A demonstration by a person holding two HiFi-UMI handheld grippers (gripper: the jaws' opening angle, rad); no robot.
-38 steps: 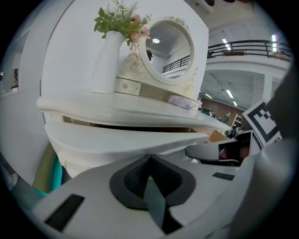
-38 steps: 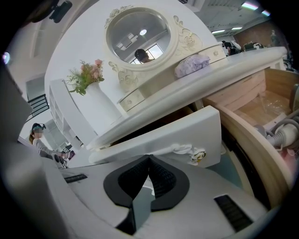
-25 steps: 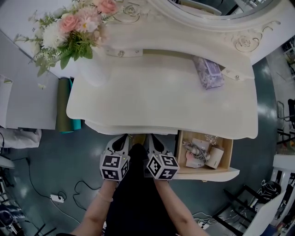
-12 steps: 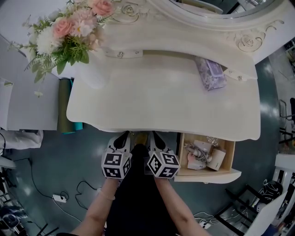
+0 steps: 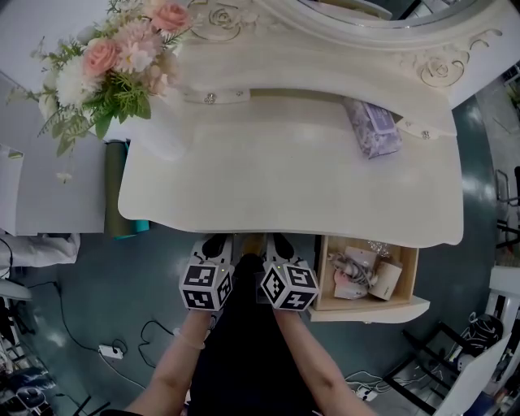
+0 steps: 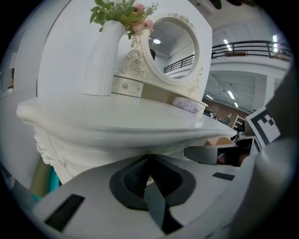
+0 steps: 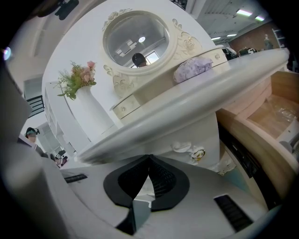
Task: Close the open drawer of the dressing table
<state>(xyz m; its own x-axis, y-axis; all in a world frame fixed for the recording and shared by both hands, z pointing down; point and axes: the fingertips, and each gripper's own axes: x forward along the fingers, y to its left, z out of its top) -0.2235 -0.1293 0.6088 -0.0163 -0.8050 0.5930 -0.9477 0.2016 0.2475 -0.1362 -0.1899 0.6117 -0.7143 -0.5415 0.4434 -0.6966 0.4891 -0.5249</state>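
The cream dressing table [image 5: 284,171] fills the upper head view. Its drawer [image 5: 370,307] stands pulled out under the right part of the front edge, holding several small items, among them a white bottle [image 5: 388,279]. My left gripper [image 5: 218,241] and right gripper [image 5: 279,241] sit side by side at the middle of the table's front edge, left of the drawer, both shut and holding nothing. In the left gripper view the shut left gripper [image 6: 149,158] points under the tabletop, with the drawer [image 6: 224,149] off to the right. In the right gripper view the right gripper [image 7: 149,158] faces a carved knob [image 7: 191,150], and the drawer [image 7: 266,123] is at the right.
A white vase of pink flowers [image 5: 114,65] stands at the table's back left. A purple pack [image 5: 372,128] lies at the back right below the oval mirror [image 5: 382,16]. A green roll [image 5: 115,187] leans left of the table. Cables and a power strip [image 5: 110,351] lie on the floor.
The head view has drifted slightly, so the table and drawer sit a little further right in the frame. Both grippers stay shut at the table's front edge.
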